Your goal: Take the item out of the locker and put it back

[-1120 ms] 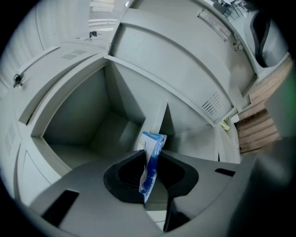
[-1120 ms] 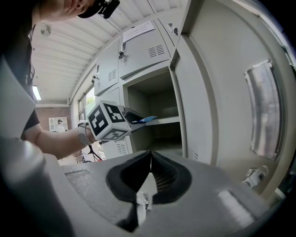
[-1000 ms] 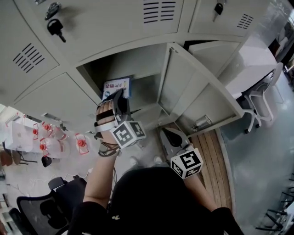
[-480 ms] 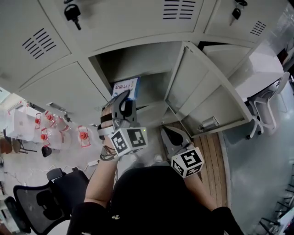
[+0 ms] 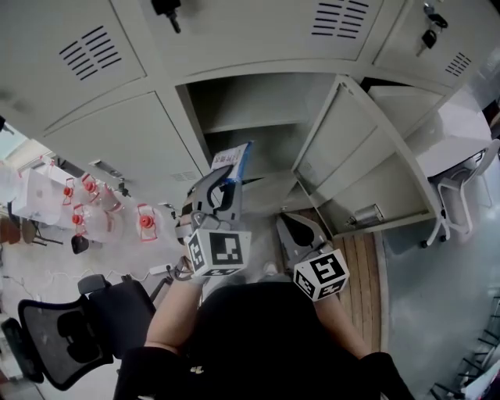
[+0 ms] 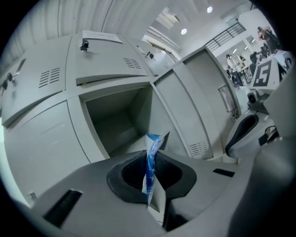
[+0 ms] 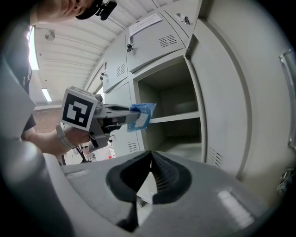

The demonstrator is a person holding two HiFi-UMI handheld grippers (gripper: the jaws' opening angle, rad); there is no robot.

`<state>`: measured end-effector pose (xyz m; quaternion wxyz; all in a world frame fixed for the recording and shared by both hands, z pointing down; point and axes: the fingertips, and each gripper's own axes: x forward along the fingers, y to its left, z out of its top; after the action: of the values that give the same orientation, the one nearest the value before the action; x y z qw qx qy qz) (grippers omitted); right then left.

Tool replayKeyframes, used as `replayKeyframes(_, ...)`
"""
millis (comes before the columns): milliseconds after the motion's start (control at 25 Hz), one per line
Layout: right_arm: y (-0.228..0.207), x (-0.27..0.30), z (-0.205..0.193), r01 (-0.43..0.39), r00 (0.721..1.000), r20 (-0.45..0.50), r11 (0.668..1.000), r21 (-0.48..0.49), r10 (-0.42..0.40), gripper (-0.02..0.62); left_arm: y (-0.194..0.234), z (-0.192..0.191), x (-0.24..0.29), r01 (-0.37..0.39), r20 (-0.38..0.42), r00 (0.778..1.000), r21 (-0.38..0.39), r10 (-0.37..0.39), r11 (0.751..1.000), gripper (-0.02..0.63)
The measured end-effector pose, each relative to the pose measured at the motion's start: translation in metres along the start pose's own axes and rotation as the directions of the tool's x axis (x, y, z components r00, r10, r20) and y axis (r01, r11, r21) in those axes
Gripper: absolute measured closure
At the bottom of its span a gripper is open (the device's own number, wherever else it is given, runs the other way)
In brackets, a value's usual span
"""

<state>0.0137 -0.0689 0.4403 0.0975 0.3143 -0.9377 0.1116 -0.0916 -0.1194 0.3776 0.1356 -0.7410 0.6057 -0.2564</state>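
Observation:
A flat blue-and-white packet [image 5: 233,162] stands on edge between the jaws of my left gripper [image 5: 224,181], just in front of the open locker compartment [image 5: 258,117]. Those jaws have just been closing and press on the packet [image 6: 150,169]. In the right gripper view, the packet [image 7: 141,115] hangs outside the opening, level with the shelf [image 7: 178,117]. My right gripper [image 5: 295,231] is lower right of the left one, shut and empty, pointing at the locker's lower part near the open door [image 5: 367,172].
The open door swings out to the right of the compartment. Keys [image 5: 166,9] hang in neighbouring locker doors. Water jugs with red caps [image 5: 86,211] and a black office chair [image 5: 70,336] are at the left. A white chair [image 5: 461,195] is at the right.
The left gripper has drawn back from the compartment with the packet and rolled, so the packet now shows edge-on instead of face-on. The right gripper has barely shifted.

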Motion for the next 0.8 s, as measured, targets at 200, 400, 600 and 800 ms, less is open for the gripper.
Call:
replayKeyframes(200, 0.005, 0.009, 0.0, -0.024, 1.0, -0.007, 1.0, -0.002, 0.024, 0.595, 0.002, -0.011, -0.015, 0.008, 0.01, 1.0, -0.101, -0.007, 0.995, 0.561)
replayKeyframes(400, 0.016, 0.023, 0.001, -0.066, 0.998, -0.012, 0.998, -0.011, 0.066, 0.597, 0.006, -0.027, -0.032, 0.016, 0.011, 1.0, -0.17, -0.014, 0.985, 0.561)
replayKeyframes(600, 0.026, 0.037, 0.003, -0.105, 0.994, -0.017, 0.994, -0.02, 0.105, 0.595, 0.011, -0.05, -0.049, -0.002, -0.022, 1.0, -0.221, -0.003, 0.975, 0.561)
replayKeyframes(800, 0.035, 0.05, 0.005, -0.139, 0.99, -0.024, 0.99, -0.029, 0.138, 0.597, 0.023, -0.073, -0.068, -0.047, -0.066, 0.997, -0.229, 0.032, 0.972, 0.561)
